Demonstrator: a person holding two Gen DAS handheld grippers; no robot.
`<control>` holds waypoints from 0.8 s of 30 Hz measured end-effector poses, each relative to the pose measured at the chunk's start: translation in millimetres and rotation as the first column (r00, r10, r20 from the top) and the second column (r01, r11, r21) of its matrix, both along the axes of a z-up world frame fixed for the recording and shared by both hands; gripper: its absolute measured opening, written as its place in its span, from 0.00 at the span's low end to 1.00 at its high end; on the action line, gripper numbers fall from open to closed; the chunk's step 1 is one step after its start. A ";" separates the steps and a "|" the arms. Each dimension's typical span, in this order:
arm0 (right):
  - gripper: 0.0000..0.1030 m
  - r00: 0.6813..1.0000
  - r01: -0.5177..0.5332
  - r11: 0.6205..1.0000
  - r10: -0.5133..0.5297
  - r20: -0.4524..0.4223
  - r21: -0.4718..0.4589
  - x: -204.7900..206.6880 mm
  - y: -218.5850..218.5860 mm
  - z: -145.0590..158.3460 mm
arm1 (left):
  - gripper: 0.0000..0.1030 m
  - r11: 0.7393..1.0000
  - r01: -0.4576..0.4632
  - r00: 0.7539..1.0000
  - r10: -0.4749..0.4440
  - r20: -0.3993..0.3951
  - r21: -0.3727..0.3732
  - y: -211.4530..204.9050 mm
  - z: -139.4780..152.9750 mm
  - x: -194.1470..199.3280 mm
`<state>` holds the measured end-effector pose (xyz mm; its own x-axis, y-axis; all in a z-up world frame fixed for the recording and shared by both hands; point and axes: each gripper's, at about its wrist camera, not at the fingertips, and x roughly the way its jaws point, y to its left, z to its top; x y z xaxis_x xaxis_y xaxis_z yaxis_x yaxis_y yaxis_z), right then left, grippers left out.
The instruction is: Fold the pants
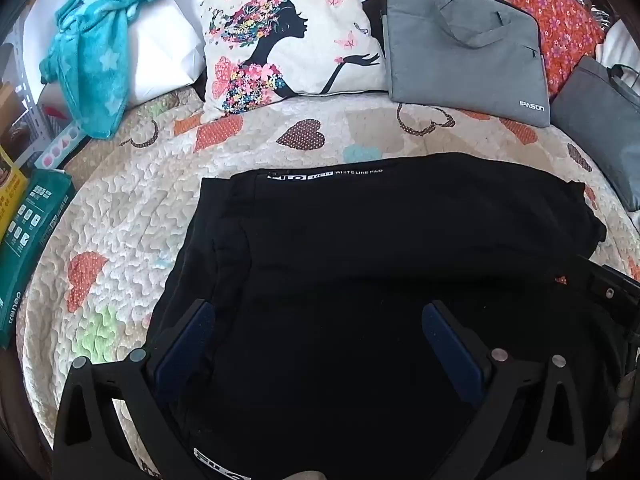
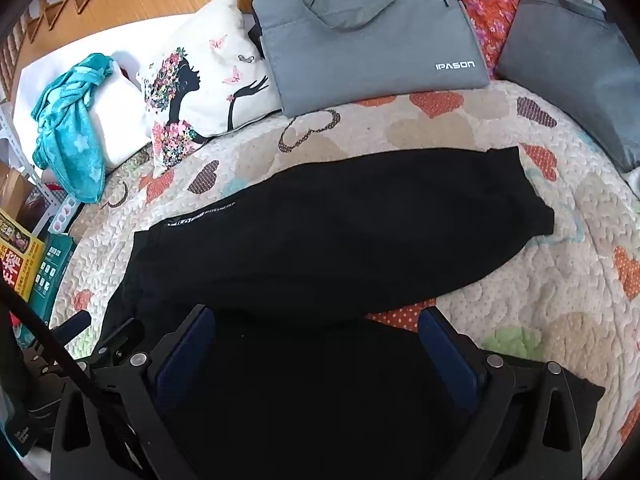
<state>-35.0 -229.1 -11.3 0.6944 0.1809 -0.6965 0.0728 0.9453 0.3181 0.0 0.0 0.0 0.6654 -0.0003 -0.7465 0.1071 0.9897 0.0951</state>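
Note:
Black pants (image 1: 380, 232) lie flat on the heart-patterned quilt (image 1: 132, 216), folded over, with a white-lettered waistband along the far left edge. They also show in the right wrist view (image 2: 340, 232). My left gripper (image 1: 320, 328) is open, its blue-padded fingers spread wide just above the near part of the pants. My right gripper (image 2: 316, 332) is open too, hovering over the near edge of the pants. The right gripper's body (image 1: 612, 292) shows at the right edge of the left wrist view. Neither gripper holds cloth.
At the back of the bed lie a printed pillow (image 1: 288, 40), a white pillow with a teal blanket (image 1: 96, 48), a grey IPASON laptop bag (image 1: 464, 44), a second grey bag (image 1: 600, 128) and a red floral cushion (image 1: 560, 16). Boxes (image 1: 28, 232) stand at the left bed edge.

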 end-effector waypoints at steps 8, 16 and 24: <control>1.00 0.999 0.007 1.000 -0.006 -0.033 0.022 0.1 1.1 -1.8 | 1.00 1.000 -0.015 1.000 0.015 -0.011 0.008 3.2 -11.8 -3.6; 1.00 0.999 0.001 1.000 0.000 -0.041 0.029 -2.5 5.9 -4.5 | 1.00 1.000 0.004 0.995 -0.003 -0.102 0.009 4.2 -21.7 5.4; 1.00 0.998 -0.003 0.999 0.005 -0.059 0.043 2.1 3.6 -7.6 | 1.00 1.000 0.017 0.984 -0.017 -0.180 -0.001 5.0 -36.7 9.3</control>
<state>-32.9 -225.5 -18.9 0.6517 0.2143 -0.7276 0.0885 0.9312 0.3536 9.3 5.0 -36.7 0.5203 -0.0100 -0.8539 0.1390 0.9876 0.0731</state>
